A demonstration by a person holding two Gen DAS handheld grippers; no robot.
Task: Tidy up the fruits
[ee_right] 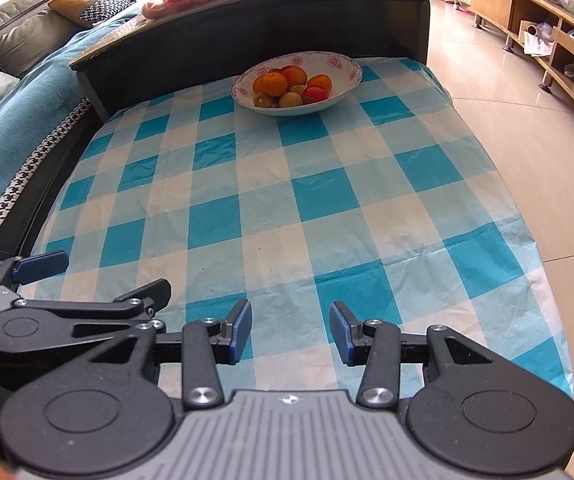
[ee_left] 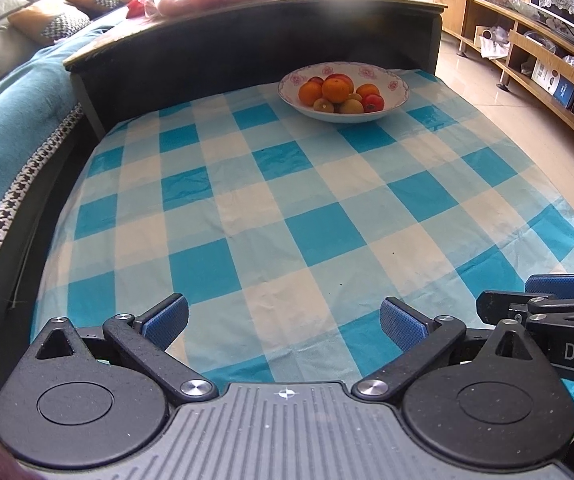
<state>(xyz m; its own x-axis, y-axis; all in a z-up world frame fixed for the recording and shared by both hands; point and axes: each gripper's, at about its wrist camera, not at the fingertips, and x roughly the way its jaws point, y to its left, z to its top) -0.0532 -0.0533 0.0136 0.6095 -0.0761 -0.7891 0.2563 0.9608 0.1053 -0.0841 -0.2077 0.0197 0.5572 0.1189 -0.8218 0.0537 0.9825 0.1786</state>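
Both empty grippers hover apart above the checked cloth point(ee_left: 287, 200).

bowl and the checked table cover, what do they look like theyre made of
Bowl: probably glazed ceramic or porcelain, white and glossy, with pink flower prints around the inner rim; melamine cannot be ruled out.
Checked table cover: looks like thin plastic sheeting, blue and white squares, slightly shiny, with fine crinkles and creases that cloth would not hold so sharply.
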